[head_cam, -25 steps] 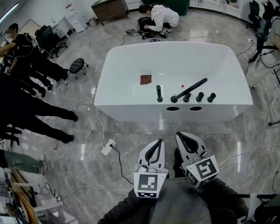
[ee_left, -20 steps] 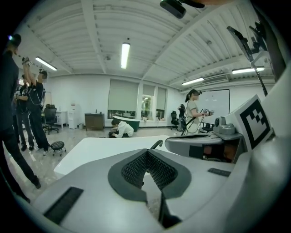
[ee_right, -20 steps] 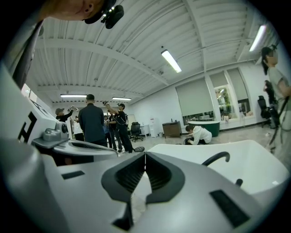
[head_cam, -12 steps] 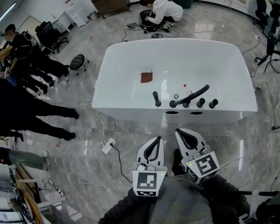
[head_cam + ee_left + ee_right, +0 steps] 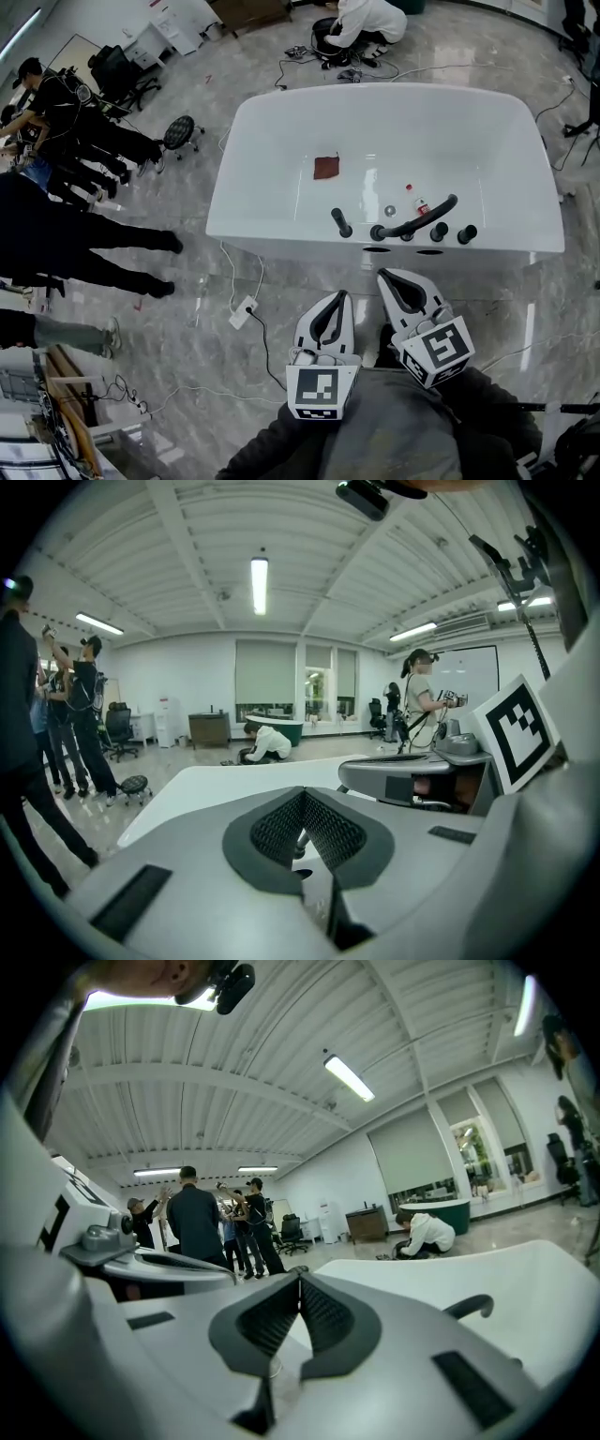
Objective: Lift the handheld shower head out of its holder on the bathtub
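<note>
Black handheld shower head (image 5: 417, 217) on the bathtub (image 5: 281, 150) near rim looks rigid, glossy, probably slippery, best gripped mid-handle; left gripper (image 5: 335, 307) and right gripper (image 5: 398, 284), short of the bathtub, have fingers closed together, empty.

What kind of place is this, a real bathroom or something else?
Probably a large lab or office hall, not a bathroom: the white bathtub stands free on a polished floor, with a power strip near it and office chairs further back.

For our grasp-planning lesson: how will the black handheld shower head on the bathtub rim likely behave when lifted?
The shower head looks a slim, curved, rigid wand, so probably stiff and fairly light. Its rounded dark body may be slippery. Only its near end sits in the holder, so it could swing once freed.
</note>
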`<state>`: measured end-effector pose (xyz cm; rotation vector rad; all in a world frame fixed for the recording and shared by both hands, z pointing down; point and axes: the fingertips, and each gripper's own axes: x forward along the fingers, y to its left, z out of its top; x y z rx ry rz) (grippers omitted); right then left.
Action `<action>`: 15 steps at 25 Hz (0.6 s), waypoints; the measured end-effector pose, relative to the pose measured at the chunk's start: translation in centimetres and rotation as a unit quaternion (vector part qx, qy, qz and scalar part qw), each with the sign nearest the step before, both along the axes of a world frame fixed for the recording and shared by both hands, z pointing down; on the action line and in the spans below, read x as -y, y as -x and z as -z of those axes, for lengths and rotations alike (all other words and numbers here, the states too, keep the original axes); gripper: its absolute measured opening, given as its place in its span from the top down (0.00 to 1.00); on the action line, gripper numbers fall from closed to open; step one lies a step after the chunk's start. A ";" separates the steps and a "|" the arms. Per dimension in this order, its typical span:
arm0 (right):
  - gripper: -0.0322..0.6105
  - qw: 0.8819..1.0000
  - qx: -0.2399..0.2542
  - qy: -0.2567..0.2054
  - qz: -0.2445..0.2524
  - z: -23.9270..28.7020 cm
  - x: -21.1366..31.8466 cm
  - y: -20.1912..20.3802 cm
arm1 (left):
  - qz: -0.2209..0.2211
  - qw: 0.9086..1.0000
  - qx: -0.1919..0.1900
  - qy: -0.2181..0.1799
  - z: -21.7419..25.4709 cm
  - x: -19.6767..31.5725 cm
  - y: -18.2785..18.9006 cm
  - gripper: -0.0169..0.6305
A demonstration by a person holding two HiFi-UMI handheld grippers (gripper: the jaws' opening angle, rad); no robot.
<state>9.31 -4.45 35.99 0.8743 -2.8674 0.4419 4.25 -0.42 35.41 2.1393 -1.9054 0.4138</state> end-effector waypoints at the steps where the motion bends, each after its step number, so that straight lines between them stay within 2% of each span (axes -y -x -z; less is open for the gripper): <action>1: 0.94 1.000 0.000 -0.001 0.002 0.0 0.2 0.2 | 0.003 1.000 -0.001 0.000 -0.1 0.2 0.2 0.97; 7: 0.94 1.000 -0.014 0.008 0.002 -1.4 1.9 1.8 | 0.007 1.000 -0.012 0.008 -1.6 1.8 2.0 0.97; 15: 0.94 0.999 -0.036 0.010 -0.020 -2.2 4.9 5.4 | -0.012 0.999 -0.030 0.006 -2.0 5.2 6.1 0.97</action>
